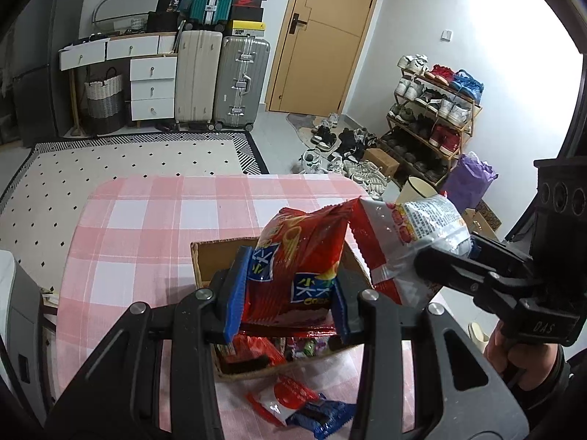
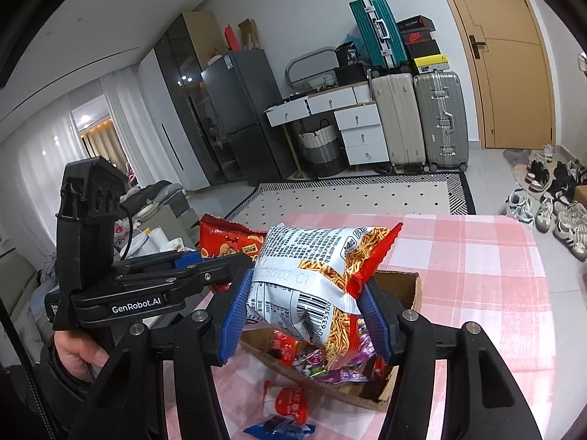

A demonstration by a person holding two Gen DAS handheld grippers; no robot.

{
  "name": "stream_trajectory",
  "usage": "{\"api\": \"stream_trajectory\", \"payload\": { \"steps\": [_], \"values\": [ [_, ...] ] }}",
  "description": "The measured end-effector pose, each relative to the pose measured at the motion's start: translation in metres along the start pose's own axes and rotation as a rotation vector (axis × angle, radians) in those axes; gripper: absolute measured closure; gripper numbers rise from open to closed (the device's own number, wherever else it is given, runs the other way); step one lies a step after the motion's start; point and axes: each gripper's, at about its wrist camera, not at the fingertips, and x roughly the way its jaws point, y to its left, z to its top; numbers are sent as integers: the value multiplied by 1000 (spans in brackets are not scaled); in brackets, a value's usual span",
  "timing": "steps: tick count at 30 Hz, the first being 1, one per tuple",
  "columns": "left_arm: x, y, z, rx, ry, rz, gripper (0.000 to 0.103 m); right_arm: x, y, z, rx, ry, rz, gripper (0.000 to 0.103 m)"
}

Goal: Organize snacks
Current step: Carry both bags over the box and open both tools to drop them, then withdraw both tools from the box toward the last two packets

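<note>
The left gripper (image 1: 288,297) is closed on a puffy red crisp bag with blue label patches (image 1: 293,275), its blue ribbed pads pressing the bag's sides and denting them slightly. The right gripper (image 2: 304,315) is clamped the same way on a white-and-red crinkly noodle-snack packet with a barcode (image 2: 312,286). Both packets hang in the air directly above an open brown cardboard box (image 1: 205,256) that sits on the counter covered in pink-and-white checked cloth (image 1: 146,220); holding them over the opening lines each up for a straight drop or lowering into the box. The box already contains several small wrapped sweets and red packets (image 2: 323,363), so the sorting looks partly done. On the cloth just in front of the box lie a small red-and-white sachet (image 1: 286,398) and a blue foil-wrapped biscuit pack (image 1: 323,418), touching each other and apparently not yet collected. The two held bags sit close together, nearly brushing, so releasing one at a time would probably avoid crowding the opening.
</note>
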Motion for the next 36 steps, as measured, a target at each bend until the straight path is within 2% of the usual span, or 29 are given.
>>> {"api": "stream_trajectory", "payload": {
  "steps": [9, 19, 21, 22, 23, 25, 36],
  "values": [
    [50, 15, 10, -9, 47, 20, 67, 35, -20, 3, 27, 40, -2, 45],
    [97, 28, 6, -33, 102, -5, 67, 65, -42, -1, 55, 84, -18, 44],
    [104, 29, 6, -27, 115, 14, 62, 71, -44, -1, 59, 97, -28, 36],
    [107, 31, 6, -32, 117, 22, 53, 74, -46, -2, 66, 103, -35, 26],
    [108, 33, 5, -38, 116, 20, 43, 74, -47, -3, 70, 99, -35, 23],
    [106, 36, 3, -46, 109, 30, 35, 71, -47, -3, 68, 92, -40, 23],
    [64, 30, -12, -28, 54, 66, 30, 23, -33, -6, 66, 10, -37, 18]
  ]
}}
